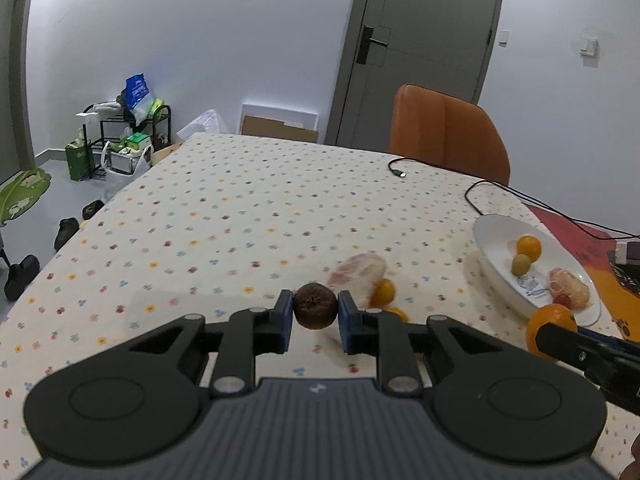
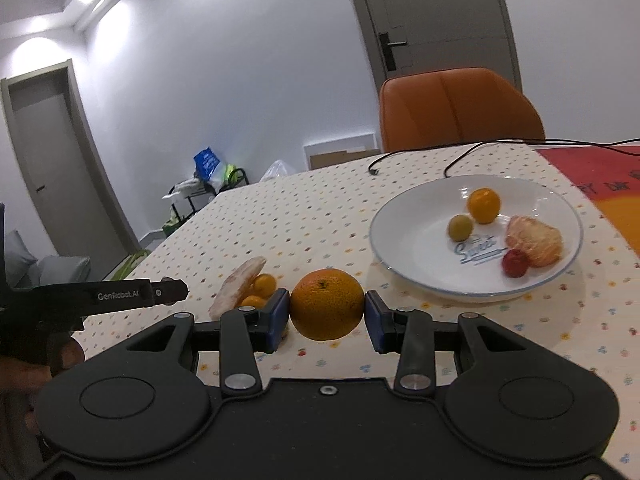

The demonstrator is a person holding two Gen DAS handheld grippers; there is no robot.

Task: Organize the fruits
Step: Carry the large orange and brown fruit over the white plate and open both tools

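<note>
**A:** What sits furthest left on the dotted tablecloth (image 1: 224, 216)?

**B:** The left gripper (image 1: 315, 312), its blue pads (image 1: 285, 316) pressed against a small, wrinkled brown fruit (image 1: 315, 306), held clear above the cloth. In the right wrist view only the side of this gripper shows, at the left edge, with part of a hand beneath it.

**A:** And just past it?

**B:** A pale pomelo piece (image 2: 238, 285) lies on the cloth, blurred in the left wrist view, with two small orange kumquats (image 2: 262, 290) tucked against its right side.

**A:** The centre?

**B:** The right gripper (image 2: 327, 310), jaws spread fairly wide and closed around a large orange (image 2: 327, 305), which is gripped on both sides above the table.

**A:** Then the plate?

**B:** A white plate (image 2: 412, 248) with a thin blue rim stands to the right, near the held orange but apart from it. It holds a small green fruit (image 2: 461, 227) touching a small orange one (image 2: 484, 205), a peeled pomelo segment (image 2: 534, 240) and a little red fruit (image 2: 515, 263) against that segment.

**A:** Beyond it?

**B:** A black cable (image 2: 416, 152) runs across the far table, an orange chair (image 2: 460, 108) stands behind, and a red-and-orange mat (image 2: 600, 172) covers the table's right end.
</note>
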